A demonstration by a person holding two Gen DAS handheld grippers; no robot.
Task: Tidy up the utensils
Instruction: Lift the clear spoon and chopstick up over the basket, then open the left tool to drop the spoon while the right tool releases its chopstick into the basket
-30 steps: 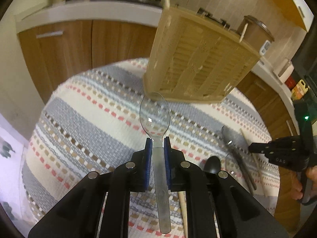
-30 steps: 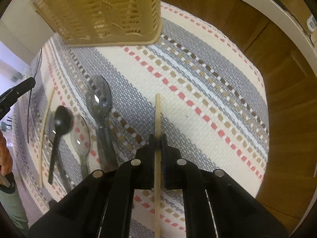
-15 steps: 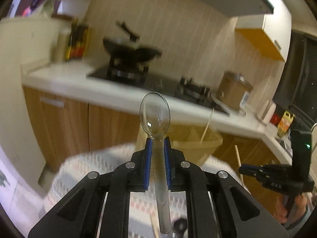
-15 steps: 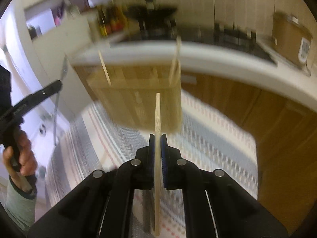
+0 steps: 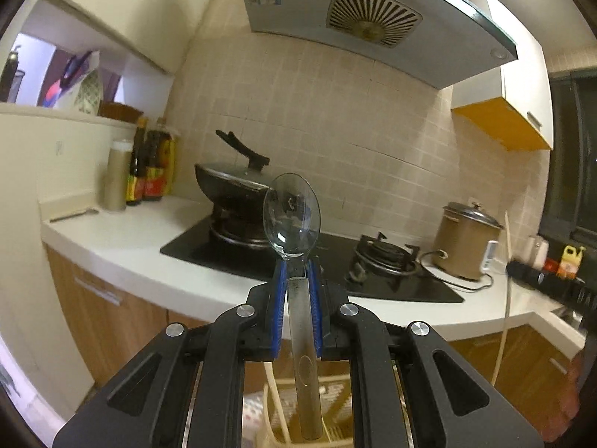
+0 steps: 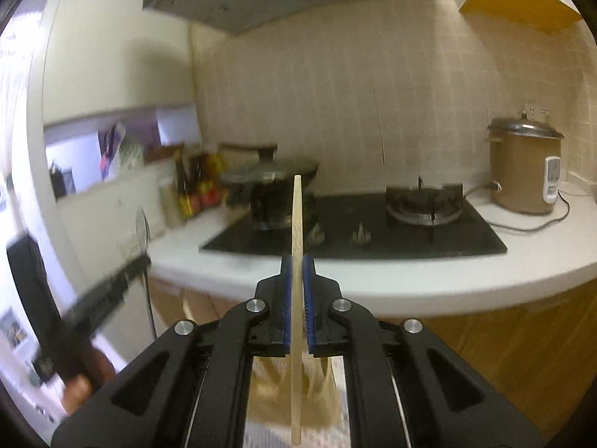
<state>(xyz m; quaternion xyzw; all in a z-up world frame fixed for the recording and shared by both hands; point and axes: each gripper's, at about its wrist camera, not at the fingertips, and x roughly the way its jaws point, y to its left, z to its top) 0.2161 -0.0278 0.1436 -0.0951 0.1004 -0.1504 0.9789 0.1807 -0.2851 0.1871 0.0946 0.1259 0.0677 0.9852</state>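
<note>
My left gripper (image 5: 297, 267) is shut on a clear plastic spoon (image 5: 291, 220), bowl up, handle hanging down over the tan utensil basket (image 5: 298, 416) below it. My right gripper (image 6: 297, 263) is shut on a wooden chopstick (image 6: 297, 216), held upright, its lower end over the basket (image 6: 294, 388). The left gripper and its spoon show blurred at the left of the right wrist view (image 6: 141, 257). The chopstick shows at the right edge of the left wrist view (image 5: 506, 261).
A white counter (image 5: 123, 239) runs behind, with a black hob (image 5: 335, 261), a lidded wok (image 5: 231, 183), sauce bottles (image 5: 149, 164) and a brown rice cooker (image 5: 466, 242). Wooden cupboards stand below. A range hood (image 5: 373, 18) hangs overhead.
Both grippers have tilted up from the striped tablecloth to face the kitchen wall, and each carried its utensil above the basket, which now sits low in both views.
</note>
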